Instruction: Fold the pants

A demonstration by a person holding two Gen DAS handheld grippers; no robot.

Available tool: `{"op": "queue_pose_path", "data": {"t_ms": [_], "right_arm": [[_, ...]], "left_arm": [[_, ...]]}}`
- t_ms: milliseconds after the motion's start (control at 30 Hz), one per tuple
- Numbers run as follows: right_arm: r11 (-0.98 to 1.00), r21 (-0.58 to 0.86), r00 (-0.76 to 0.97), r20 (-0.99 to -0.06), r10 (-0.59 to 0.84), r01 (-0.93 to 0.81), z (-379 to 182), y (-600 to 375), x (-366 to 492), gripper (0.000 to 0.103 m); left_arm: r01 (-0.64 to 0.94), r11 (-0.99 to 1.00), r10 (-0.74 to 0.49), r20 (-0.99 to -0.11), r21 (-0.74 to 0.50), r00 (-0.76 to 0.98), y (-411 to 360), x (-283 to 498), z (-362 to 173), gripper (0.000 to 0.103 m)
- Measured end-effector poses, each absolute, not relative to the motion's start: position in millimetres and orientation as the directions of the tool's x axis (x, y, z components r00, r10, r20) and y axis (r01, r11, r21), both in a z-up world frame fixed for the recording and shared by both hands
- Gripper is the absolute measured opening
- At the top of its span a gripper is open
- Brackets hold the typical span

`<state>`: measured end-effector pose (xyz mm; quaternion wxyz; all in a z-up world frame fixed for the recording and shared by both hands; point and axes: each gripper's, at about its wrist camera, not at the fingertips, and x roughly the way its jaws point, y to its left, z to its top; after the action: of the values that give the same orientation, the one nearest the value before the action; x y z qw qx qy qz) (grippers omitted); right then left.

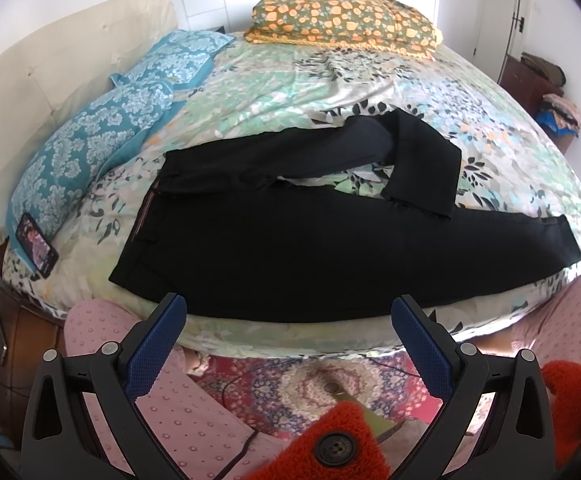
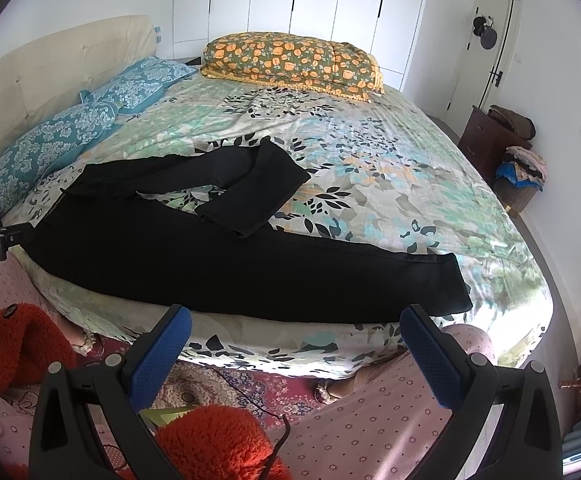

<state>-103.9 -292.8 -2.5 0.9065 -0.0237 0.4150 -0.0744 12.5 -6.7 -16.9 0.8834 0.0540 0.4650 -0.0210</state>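
Observation:
Black pants (image 1: 290, 244) lie along the near edge of the bed, waistband to the left, near leg stretched right to its hem. The far leg is bent back on itself, its hem lying over the near leg. They also show in the right wrist view (image 2: 226, 268). My left gripper (image 1: 288, 312) is open and empty, held off the bed's near edge in front of the pants' seat. My right gripper (image 2: 294, 322) is open and empty, off the bed edge in front of the near leg's lower part. Neither touches the pants.
The floral bed sheet (image 1: 290, 80) carries two blue pillows (image 1: 102, 136), an orange floral folded quilt (image 1: 342, 20) at the far side and a phone (image 1: 36, 250) at the left. A dresser with clothes (image 2: 506, 140) stands right. My knees and a patterned rug (image 1: 310, 384) are below.

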Motion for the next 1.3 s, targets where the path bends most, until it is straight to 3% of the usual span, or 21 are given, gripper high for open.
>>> {"op": "queue_pose_path", "data": {"t_ms": [1300], "right_arm": [[0.977,-0.100,0.604,-0.773,-0.196,0.190,-11,-306,-109,0.103]], "left_arm": [[0.174,0.978,0.006,-0.856,0.112,0.517,-31,17,-30,0.102]]}}
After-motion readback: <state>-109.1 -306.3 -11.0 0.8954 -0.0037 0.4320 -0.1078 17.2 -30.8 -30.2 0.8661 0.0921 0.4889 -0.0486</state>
